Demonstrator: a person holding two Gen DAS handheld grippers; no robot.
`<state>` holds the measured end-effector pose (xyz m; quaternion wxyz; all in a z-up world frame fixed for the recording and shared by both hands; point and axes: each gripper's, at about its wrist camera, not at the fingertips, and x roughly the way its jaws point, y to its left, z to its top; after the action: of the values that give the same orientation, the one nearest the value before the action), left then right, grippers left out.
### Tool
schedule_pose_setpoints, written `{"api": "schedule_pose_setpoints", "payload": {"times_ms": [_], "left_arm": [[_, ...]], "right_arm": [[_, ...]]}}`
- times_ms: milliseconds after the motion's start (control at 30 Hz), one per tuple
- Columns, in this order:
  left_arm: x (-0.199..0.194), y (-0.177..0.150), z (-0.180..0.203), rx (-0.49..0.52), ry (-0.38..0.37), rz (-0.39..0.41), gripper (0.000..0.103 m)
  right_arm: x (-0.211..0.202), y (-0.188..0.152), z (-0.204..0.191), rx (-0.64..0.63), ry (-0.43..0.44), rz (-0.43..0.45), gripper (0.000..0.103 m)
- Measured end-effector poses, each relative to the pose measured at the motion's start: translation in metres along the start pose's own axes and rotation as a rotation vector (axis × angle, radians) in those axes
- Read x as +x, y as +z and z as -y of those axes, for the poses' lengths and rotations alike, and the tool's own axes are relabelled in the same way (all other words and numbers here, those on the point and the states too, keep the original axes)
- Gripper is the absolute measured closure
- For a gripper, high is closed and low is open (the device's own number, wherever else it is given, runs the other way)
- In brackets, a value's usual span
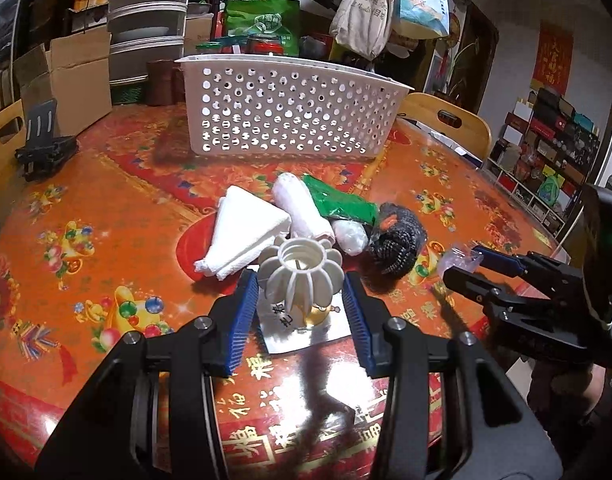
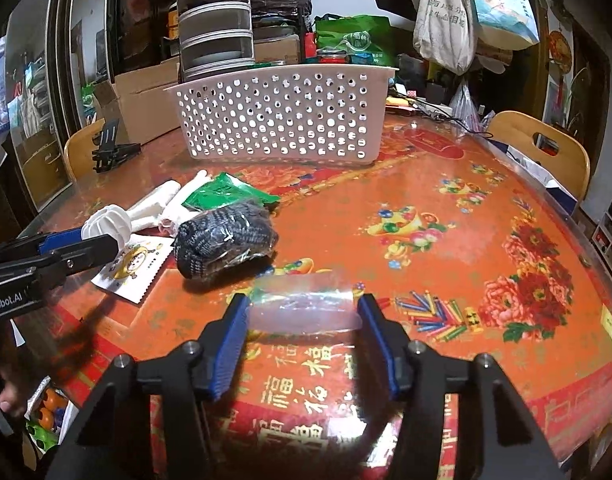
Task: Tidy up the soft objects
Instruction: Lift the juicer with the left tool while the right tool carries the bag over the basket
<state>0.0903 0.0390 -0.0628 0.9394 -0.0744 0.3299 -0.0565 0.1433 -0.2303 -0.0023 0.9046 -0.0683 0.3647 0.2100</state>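
The left tool [image 1: 301,280] has its 2 blue pads set on either side of a white ribbed ball [image 1: 302,276], pressing its flanks so that it is pinched between them just above the worktop [image 1: 106,208]. Under the ball lies a small printed packet [image 1: 306,326] flat on the red patterned surface.

The right tool [image 2: 304,308] pinches a clear plastic bag [image 2: 306,304] between its pads; the film spans the whole gap and bulges forward.

Just beyond the ball, the remaining soft things lie in a loose cluster: a folded white cloth [image 1: 246,236], a rolled white towel [image 1: 302,208] touching it, a green packet [image 1: 341,200] beside the roll, and a dark knitted bundle [image 1: 397,240] wrapped in clear film at the right end of the group.

A white perforated basket [image 1: 290,112] stands upright further back on the worktop, well apart from the cluster. A black stand [image 1: 46,148] sits near the left edge, and wooden chair backs [image 2: 545,152] show past the rim.
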Motion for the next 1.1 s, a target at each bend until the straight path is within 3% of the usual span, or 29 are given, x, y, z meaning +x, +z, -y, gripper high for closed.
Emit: {"api": "schedule_pose_setpoints", "payload": {"times_ms": [300,700,900,1100], "left_arm": [[-0.008,0.008,-0.005,-0.006,0.015,0.012,0.062],[-0.015,0.037,-0.003,0.003,0.043,0.026,0.062],[-0.014,0.067,-0.008,0.006,0.026,0.026,0.062],[-0.012,0.116,-0.014,0.021,0.024,0.051,0.062]], "right_arm": [[-0.011,0.009,0.003,-0.003,-0.002,0.037,0.048],[-0.021,0.046,0.011,-0.018,0.040,0.074,0.048],[-0.024,0.075,0.015,-0.025,0.068,0.094,0.048],[-0.027,0.130,0.022,-0.027,0.098,0.131,0.048]]}}
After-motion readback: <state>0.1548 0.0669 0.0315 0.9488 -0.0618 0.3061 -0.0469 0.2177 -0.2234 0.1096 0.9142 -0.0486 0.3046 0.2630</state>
